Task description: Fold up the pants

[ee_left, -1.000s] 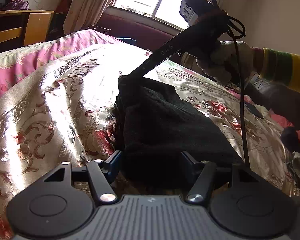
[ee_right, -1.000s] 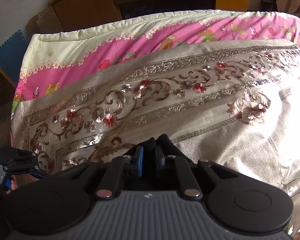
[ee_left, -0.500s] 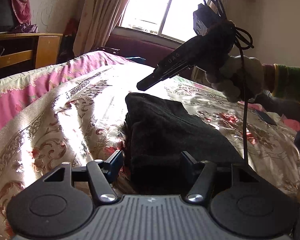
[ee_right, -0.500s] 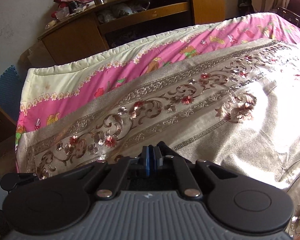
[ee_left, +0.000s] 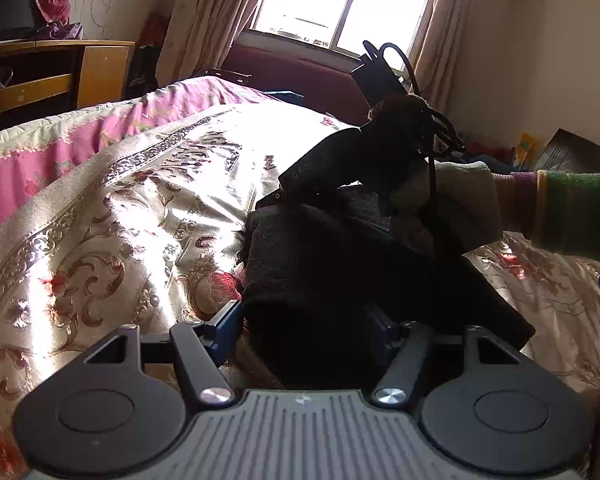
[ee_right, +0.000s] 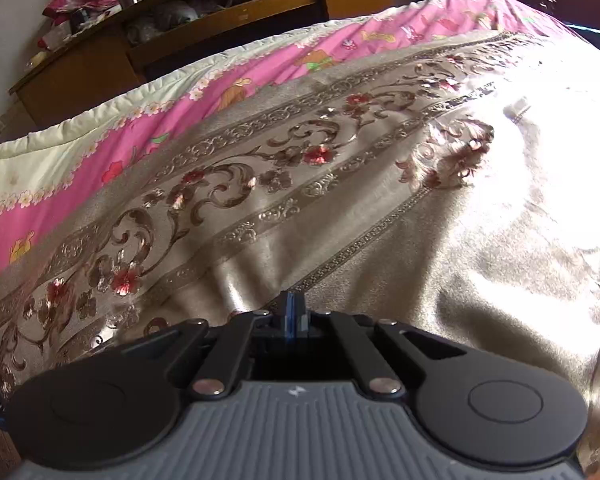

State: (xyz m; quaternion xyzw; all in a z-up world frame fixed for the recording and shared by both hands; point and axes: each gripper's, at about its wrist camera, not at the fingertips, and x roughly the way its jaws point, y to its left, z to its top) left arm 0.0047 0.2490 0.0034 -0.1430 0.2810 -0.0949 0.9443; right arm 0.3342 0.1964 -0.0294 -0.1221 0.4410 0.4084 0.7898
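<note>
The black pants (ee_left: 340, 272) lie folded in a thick bundle on the gold flowered bedspread (ee_left: 120, 220). My left gripper (ee_left: 304, 326) stands open, its fingers on either side of the bundle's near end; whether the pads touch the cloth I cannot tell. A gloved hand (ee_left: 460, 208) with a striped sleeve holds my right gripper (ee_left: 268, 200), whose tip rests on the far top edge of the pants. In the right wrist view the right gripper (ee_right: 289, 312) is shut with nothing between its blue pads, and only bedspread (ee_right: 340, 200) lies ahead; the pants are out of that view.
A pink quilt (ee_left: 40, 152) hangs over the bed's left side, with a wooden cabinet (ee_left: 40, 76) beyond it. A bright window (ee_left: 348, 4) and curtains stand behind the bed. Loose clothes (ee_left: 480, 148) lie at the far right. A small metal object (ee_right: 516, 112) sits on the bedspread.
The right gripper let go of the raised far corner of the pants, lifted away, then came down shut onto the bundle's far end. The pants now lie flatter. The left gripper stayed put.
</note>
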